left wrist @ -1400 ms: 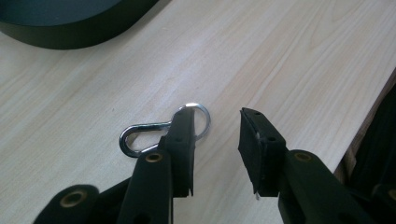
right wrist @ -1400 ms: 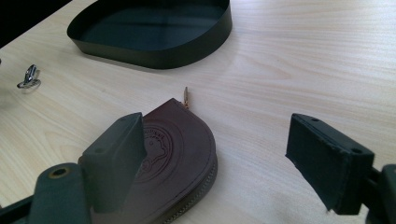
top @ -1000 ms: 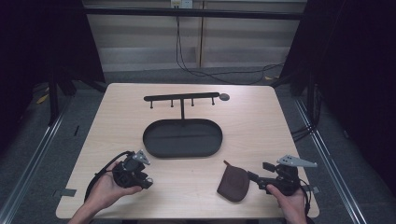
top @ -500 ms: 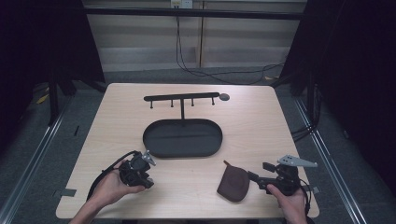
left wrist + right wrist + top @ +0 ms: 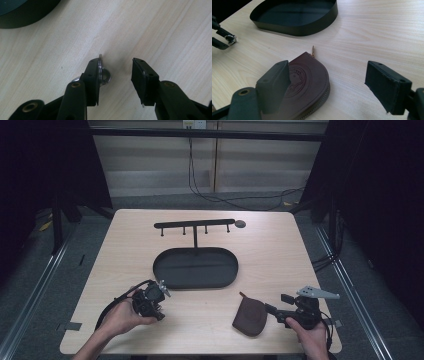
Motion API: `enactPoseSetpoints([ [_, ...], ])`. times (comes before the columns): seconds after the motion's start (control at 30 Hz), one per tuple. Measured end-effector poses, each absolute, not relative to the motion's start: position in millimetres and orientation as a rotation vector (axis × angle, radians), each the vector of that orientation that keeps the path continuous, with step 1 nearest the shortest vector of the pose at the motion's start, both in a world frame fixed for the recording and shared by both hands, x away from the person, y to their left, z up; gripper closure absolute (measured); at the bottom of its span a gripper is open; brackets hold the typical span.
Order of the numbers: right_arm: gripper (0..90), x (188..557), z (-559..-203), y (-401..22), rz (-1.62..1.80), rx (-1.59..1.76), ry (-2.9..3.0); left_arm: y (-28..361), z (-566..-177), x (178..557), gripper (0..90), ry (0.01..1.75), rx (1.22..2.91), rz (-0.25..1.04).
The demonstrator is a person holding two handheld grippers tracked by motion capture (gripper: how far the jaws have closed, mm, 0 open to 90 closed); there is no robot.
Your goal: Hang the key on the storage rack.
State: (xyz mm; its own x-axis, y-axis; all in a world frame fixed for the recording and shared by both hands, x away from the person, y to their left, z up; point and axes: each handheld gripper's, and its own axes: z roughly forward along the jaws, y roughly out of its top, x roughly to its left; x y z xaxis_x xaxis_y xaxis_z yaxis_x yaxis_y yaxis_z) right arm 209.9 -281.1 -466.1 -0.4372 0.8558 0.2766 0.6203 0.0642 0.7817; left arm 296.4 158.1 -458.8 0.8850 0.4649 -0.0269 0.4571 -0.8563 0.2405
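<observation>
At the left of the high view, the person's left hand [image 5: 121, 317] held the left gripper [image 5: 159, 289] low over the pale wooden table [image 5: 280, 255], just in front of the near left rim of the black oval tray [image 5: 195, 268]. In the left gripper view its jaws stood apart, and a small metal key ring [image 5: 102, 72] lay against the inner face of one jaw, the other jaw well clear of it; whether the ring rested on the table or hung from the jaw could not be told. Behind the tray, a black rack with short pegs [image 5: 194, 225] stood on a thin post, with a small grey disc [image 5: 240, 224] beside its right end. Right of the tray's near edge lay a dark brown leather pouch [image 5: 250, 315], flat on the wood, its embossed round face up and a small tan zip pull [image 5: 313, 51] pointing toward the tray. The right gripper [image 5: 276, 312] sat just beside the pouch, held by the right hand [image 5: 311, 339], jaws wide apart, one above the pouch's edge.
</observation>
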Motion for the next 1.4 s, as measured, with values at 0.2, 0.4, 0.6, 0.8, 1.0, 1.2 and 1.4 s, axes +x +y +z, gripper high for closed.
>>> enactPoseSetpoints([
  [0.2,19.9,210.4,-466.7,-281.7,1.312,1.498,2.080,159.3,-458.4,301.5,73.1,0.727,2.812,0.062],
  [0.4,19.9,210.6,-467.0,-281.4,1.311,1.503,2.082,162.0,-457.8,306.1,84.2,0.750,2.810,0.026],
  [0.6,19.9,210.9,-467.2,-281.3,1.309,1.504,2.081,164.8,-456.1,309.1,88.9,0.780,2.793,-0.014],
  [0.8,19.9,210.9,-467.3,-280.9,1.304,1.504,2.086,170.3,-449.4,310.6,89.0,0.776,2.758,-0.026],
  [1.0,19.9,211.2,-467.6,-281.0,1.306,1.508,2.087,172.7,-447.1,310.2,88.9,0.788,2.755,-0.036],
  [1.2,19.9,211.2,-467.6,-281.4,1.309,1.514,2.087,174.0,-437.4,307.6,89.0,0.785,2.751,-0.015],
  [1.4,19.8,211.2,-467.7,-281.3,1.307,1.515,2.089,178.3,-426.7,306.8,89.0,0.791,2.740,0.016],
])
